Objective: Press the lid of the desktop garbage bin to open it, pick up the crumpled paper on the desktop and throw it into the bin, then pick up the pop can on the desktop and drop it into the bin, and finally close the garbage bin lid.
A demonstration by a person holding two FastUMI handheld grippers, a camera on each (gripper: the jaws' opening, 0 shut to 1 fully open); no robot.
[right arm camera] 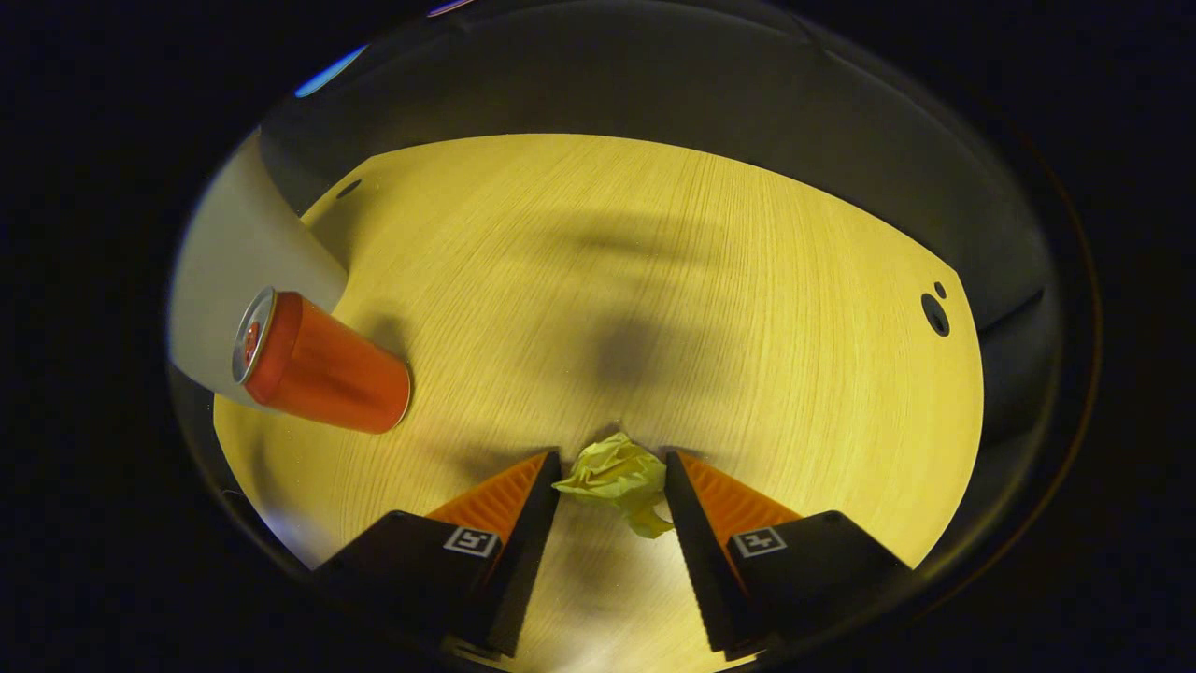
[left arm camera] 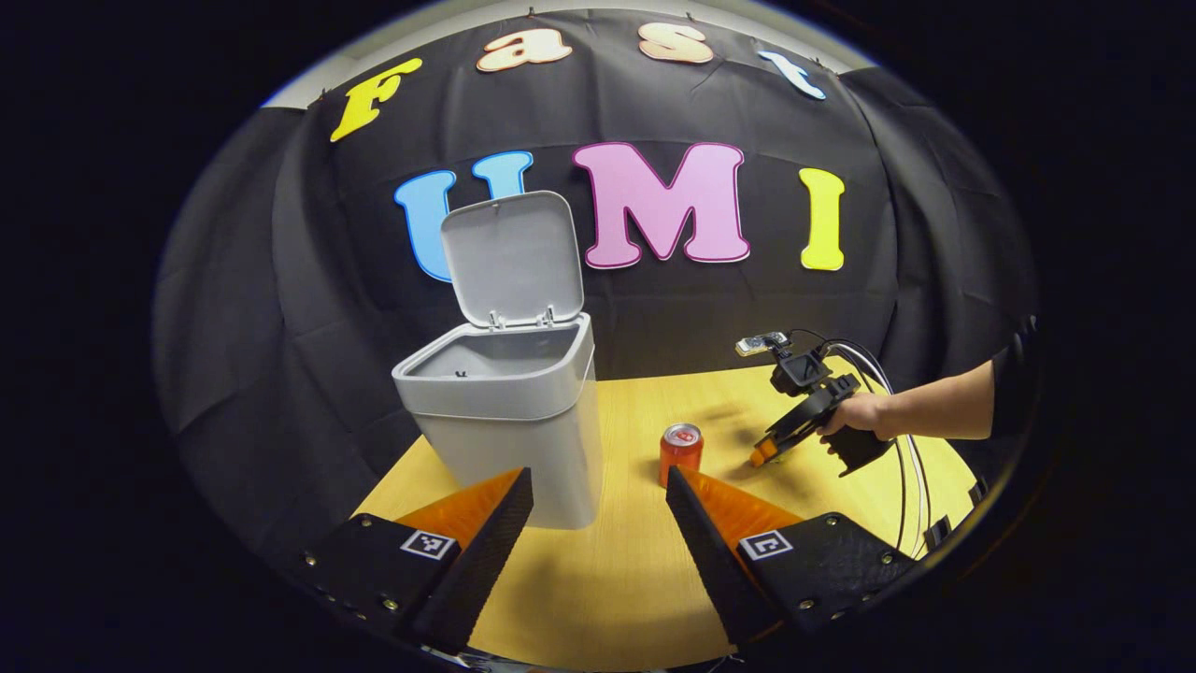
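Note:
The grey desktop bin (left arm camera: 509, 411) stands on the wooden table, its lid (left arm camera: 512, 257) tipped up and open. Just right of it an orange pop can (left arm camera: 681, 451) stands upright. My left gripper (left arm camera: 598, 477) hovers open in front of the bin and can, holding nothing. In the left gripper view a hand (left arm camera: 855, 416) holds the right gripper (left arm camera: 761, 456) tip-down at the table, right of the can. In the right gripper view the right gripper (right arm camera: 612, 458) has closed on the yellow crumpled paper (right arm camera: 617, 477), and both fingers touch it. The can (right arm camera: 327, 369) and bin wall (right arm camera: 234, 271) lie to its left.
The light wooden table (right arm camera: 654, 280) has a pair of small holes (right arm camera: 934, 313) near its far right edge. Black cloth walls close off the back and sides. Cables (left arm camera: 902, 467) trail from the right gripper toward the table's right edge.

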